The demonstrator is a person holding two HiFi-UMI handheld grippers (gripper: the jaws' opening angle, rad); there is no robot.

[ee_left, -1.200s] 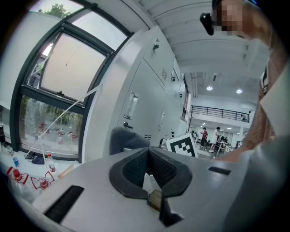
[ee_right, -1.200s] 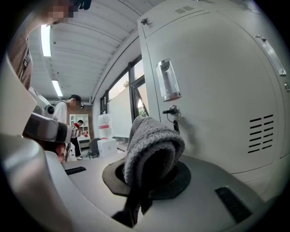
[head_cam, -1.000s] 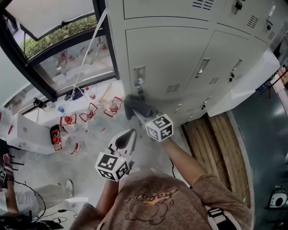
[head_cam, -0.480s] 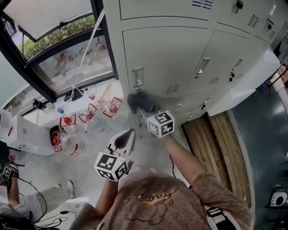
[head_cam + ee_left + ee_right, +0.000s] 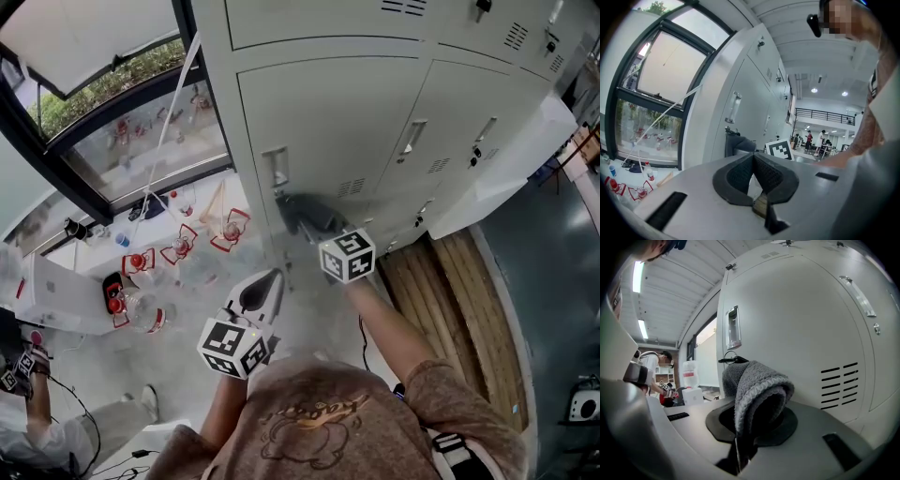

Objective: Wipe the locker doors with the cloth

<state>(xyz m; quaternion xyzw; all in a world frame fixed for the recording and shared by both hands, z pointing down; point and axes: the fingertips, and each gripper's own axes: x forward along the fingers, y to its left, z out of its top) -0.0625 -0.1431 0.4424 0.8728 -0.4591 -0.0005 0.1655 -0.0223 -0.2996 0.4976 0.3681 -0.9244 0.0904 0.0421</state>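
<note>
My right tool (image 5: pixel 754 414) is clamped on the cloth (image 5: pixel 758 380) low by the left edge of the locker door (image 5: pixel 347 122), my left tool (image 5: pixel 755 172) closed and empty; I reckon a careless sweep could snag the cloth on the protruding key (image 5: pixel 732 360) and pull it loose

Brown T-shirt (image 5: pixel 394 441) with chest print (image 5: pixel 314 414)

cloth (image 5: pixel 757 385): grey terry, fuzzy looped pile, ribbed hem. locker doors (image 5: pixel 328 122): painted sheet metal, light grey, smooth, satin sheen. left tool (image 5: pixel 753 159): smooth matt grey plastic shell; pads (image 5: pixel 736 178) black, matt, finely textured, rubbery look. right tool (image 5: pixel 752 420): same finish. floor planks (image 5: pixel 450 281): bare wood, matt, grainy.
</note>
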